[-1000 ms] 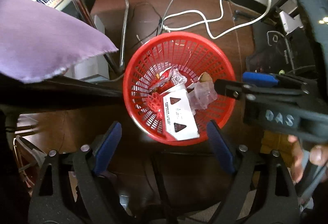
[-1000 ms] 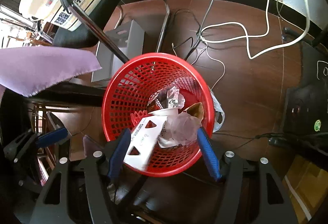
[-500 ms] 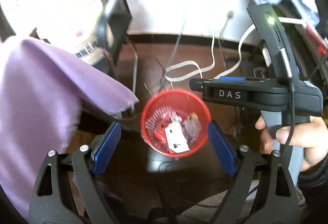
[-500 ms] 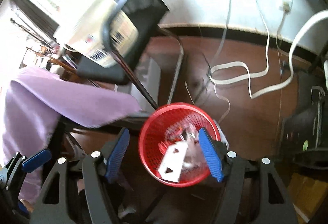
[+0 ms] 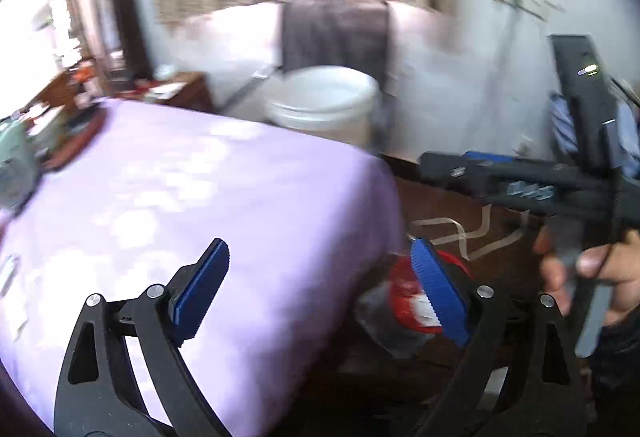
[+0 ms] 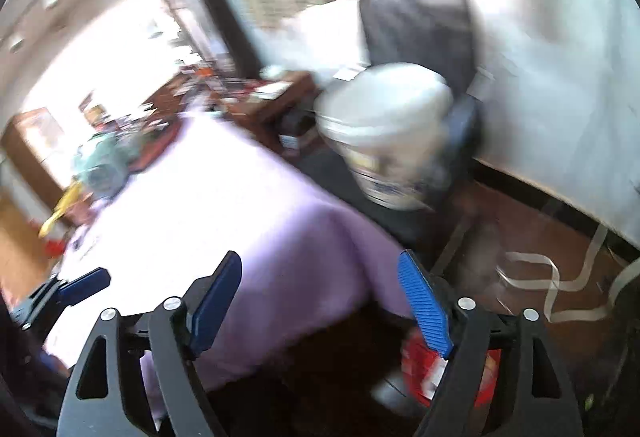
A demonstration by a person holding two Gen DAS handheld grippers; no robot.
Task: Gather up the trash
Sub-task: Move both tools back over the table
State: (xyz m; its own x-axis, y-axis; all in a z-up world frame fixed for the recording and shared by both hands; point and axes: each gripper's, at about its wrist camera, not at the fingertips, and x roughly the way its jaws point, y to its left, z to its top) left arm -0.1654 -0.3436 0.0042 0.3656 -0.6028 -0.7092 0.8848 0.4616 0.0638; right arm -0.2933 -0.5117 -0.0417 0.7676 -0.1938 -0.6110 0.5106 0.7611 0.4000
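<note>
The red mesh basket (image 5: 402, 291) holding trash stands on the floor beside the table, mostly hidden behind a finger; in the right wrist view only a strip of the basket (image 6: 418, 363) shows. My left gripper (image 5: 319, 253) hangs over the table's near corner, its jaws opening with nothing between them. My right gripper (image 6: 320, 261) is beside it, its jaws also opening and empty. The right gripper (image 5: 440, 165) shows side-on in the left wrist view, held by a hand (image 5: 600, 269). Both pictures are blurred.
A table under a purple cloth (image 5: 192, 197) fills the left. Clutter and a yellow thing (image 6: 64, 205) lie at its far end. Behind it are a white bucket (image 6: 384, 125) and a dark chair back (image 5: 336, 33). White cable (image 6: 560, 277) lies on the brown floor.
Both grippers have risen from just above the basket and tilted up. The basket has shrunk and slid low in view, the table top has come into view, and the right jaws stand wider.
</note>
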